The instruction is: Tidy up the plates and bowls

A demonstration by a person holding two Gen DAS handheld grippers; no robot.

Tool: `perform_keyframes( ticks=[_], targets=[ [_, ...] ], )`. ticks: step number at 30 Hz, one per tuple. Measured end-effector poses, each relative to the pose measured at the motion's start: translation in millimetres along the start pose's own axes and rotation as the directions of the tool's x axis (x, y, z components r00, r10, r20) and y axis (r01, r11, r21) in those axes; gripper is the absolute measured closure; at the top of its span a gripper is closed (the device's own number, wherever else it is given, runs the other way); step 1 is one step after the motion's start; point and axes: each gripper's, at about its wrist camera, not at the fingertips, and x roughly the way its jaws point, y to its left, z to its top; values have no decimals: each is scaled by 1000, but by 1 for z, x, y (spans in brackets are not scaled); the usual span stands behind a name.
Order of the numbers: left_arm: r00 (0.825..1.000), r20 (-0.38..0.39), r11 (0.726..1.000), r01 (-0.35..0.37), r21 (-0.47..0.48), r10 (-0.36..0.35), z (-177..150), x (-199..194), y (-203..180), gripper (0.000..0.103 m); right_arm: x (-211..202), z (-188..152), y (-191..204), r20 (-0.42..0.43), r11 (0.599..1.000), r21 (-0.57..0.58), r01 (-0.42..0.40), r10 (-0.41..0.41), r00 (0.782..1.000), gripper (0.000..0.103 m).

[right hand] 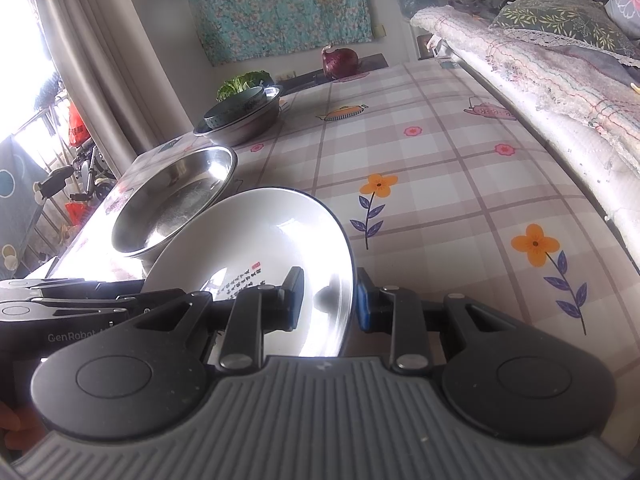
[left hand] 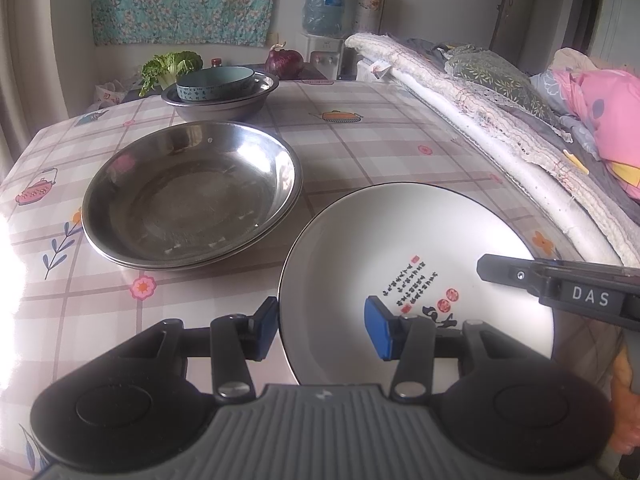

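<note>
A white ceramic plate [left hand: 408,248] with black and red writing lies at the near right of the table; in the right wrist view [right hand: 256,236] it is tilted. My left gripper [left hand: 322,330] is open and straddles its left rim without pressing it. My right gripper [right hand: 329,300] is open with the plate's right rim between its fingers; a gap shows on both sides. Stacked steel plates [left hand: 192,192] lie to the left [right hand: 176,200]. A teal bowl [left hand: 216,82] sits in a steel basin [left hand: 224,102] at the far edge.
The checked tablecloth [left hand: 360,140] covers the table. A rolled mat and bedding [left hand: 500,112] run along the right edge. A red onion [left hand: 285,62], greens [left hand: 170,66] and a water dispenser [left hand: 324,8] are at the back.
</note>
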Motion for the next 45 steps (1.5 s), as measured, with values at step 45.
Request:
perform_keyframes(
  ticks=[45],
  targets=[
    [1000, 14, 1000, -14, -23, 14, 4, -8, -2, 56, -7, 7, 0, 26, 1000, -5, -7, 7, 1000, 77]
  ],
)
